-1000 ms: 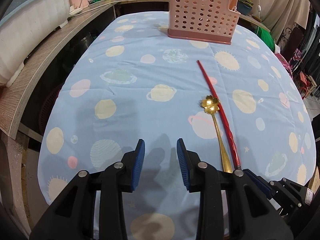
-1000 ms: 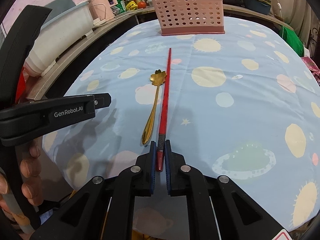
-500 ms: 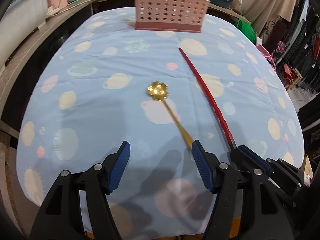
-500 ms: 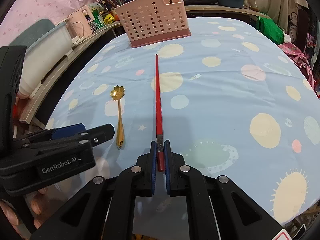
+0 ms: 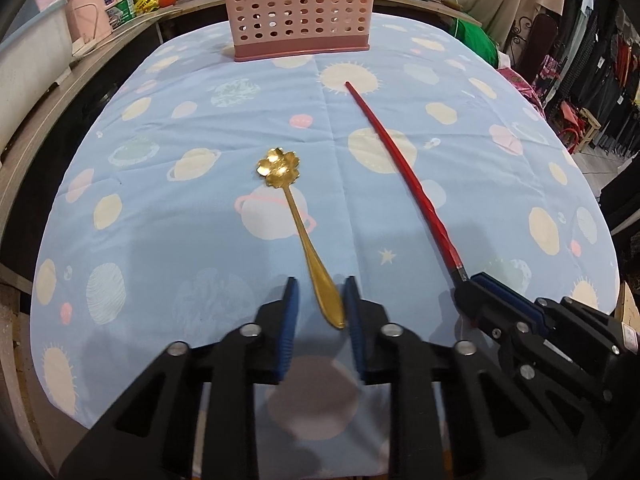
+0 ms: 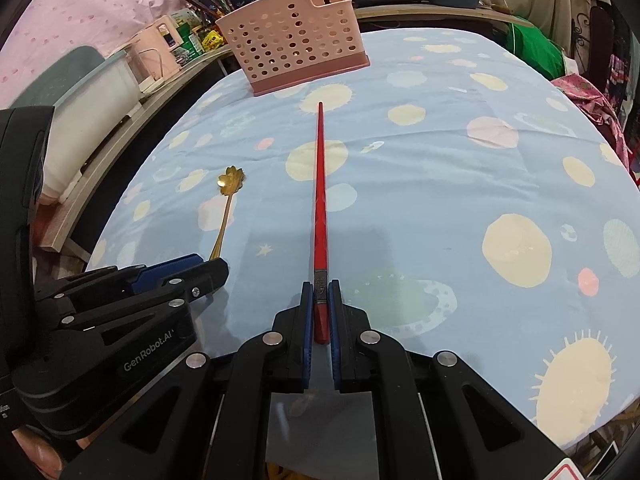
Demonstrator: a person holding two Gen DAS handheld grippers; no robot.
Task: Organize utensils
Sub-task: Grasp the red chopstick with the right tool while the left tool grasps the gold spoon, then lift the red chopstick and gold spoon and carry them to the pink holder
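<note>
Spoon (image 5: 298, 224) first, on the left: the gold teaspoon lies flat on the planet-print tablecloth (image 5: 168, 240), its flower-shaped bowl toward 11 o'clock and its tapered handle end running down between the blue pads of the left gripper (image 5: 321, 312). Those jaws have just been closing around the handle. The right pad looks to be touching its edge, while a gap still shows on the left, so the pinch is not yet made.

To do this well, the jaws want to finish closing square across the handle's widest part, low against the cloth. The handle is thin, smooth and polished, and I judge it likely to skid sideways or pivot if only one pad pushes it. A lift should wait until both pads bear on it.

Further right, the red chopstick (image 6: 320, 204) stretches toward 12 o'clock. It is slender, glossy and faintly twisted near the thick end, with a small metal band just ahead of the pads. The right gripper (image 6: 321, 312) has its fingers pressed together on that thick end, and the tip aims at the pink perforated utensil holder (image 6: 296, 46). The holder stands at the far edge of the table, at about 12 o'clock, well apart from both utensils. Held so far back, the chopstick's long free end may swing, so it should travel slowly.
</note>
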